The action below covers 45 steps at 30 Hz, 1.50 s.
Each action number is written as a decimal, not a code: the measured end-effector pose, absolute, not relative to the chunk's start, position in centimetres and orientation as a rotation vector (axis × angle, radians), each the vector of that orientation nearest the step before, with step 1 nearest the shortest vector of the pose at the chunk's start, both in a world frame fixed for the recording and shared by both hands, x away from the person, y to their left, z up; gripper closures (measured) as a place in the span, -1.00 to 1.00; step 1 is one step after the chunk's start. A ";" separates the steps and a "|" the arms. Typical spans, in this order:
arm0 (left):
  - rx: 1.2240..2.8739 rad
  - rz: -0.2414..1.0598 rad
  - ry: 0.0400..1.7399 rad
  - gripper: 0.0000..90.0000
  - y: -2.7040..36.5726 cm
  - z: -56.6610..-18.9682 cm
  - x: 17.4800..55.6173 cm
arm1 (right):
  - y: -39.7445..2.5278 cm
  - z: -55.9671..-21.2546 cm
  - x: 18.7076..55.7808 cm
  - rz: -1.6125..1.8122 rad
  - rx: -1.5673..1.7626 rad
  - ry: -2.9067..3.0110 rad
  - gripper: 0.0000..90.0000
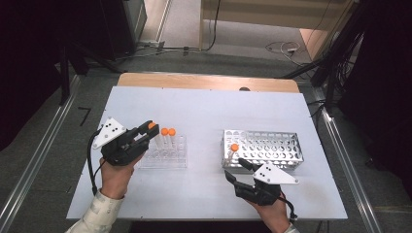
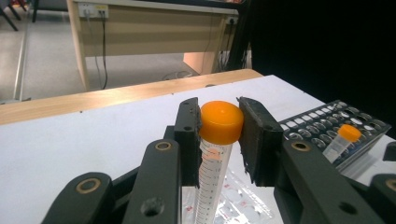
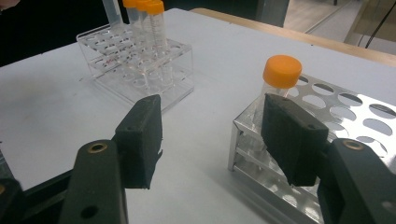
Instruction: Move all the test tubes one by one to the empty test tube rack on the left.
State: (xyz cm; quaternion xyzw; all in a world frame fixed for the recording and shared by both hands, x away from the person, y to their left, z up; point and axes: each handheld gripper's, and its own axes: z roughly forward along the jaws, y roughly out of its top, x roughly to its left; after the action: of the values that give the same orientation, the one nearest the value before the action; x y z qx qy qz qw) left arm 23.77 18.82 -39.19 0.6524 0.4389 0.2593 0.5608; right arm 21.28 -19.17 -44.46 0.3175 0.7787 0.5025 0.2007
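Left gripper (image 1: 149, 128) at left of table (image 1: 204, 104), over near-left part of clear plastic rack (image 1: 165, 156). Jaws clamped on orange cap of a tube (image 2: 215, 154); in left gripper view cap sits squeezed between both pads, clear graduated body hanging straight down below. Held tube upright, lower end hidden behind the gripper, so cannot tell whether bottom is in a rack hole or lifted clear. Two more orange-capped tubes (image 1: 168, 138) standing in clear plastic rack, just right of the held one, side by side.

Right gripper (image 1: 239, 172) at near right, jaws spread wide, holding nothing. Tips just near of metal rack (image 1: 272, 145) at its near-left corner, not touching as far as can be told. In right gripper view, right pad overlaps rack corner in the picture, left pad over bare table.

One capped tube (image 3: 275, 88) in metal rack, near-left corner hole, leaning slightly. Other holes of metal rack open.

Racks well apart, clear one left, metal one right. Wooden table edge (image 1: 209, 81) along far side.
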 end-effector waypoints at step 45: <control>1.529 0.754 1.101 0.54 20.1 -40.7 25.6 | -19.1 -44.6 21.5 1.394 0.897 2.178 -0.17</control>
State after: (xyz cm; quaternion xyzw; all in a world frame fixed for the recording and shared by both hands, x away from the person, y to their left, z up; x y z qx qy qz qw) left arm 25.60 20.14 -40.70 0.6399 0.4608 0.3155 0.5279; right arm 21.47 -19.11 -44.64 0.3211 0.7794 0.4989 0.2011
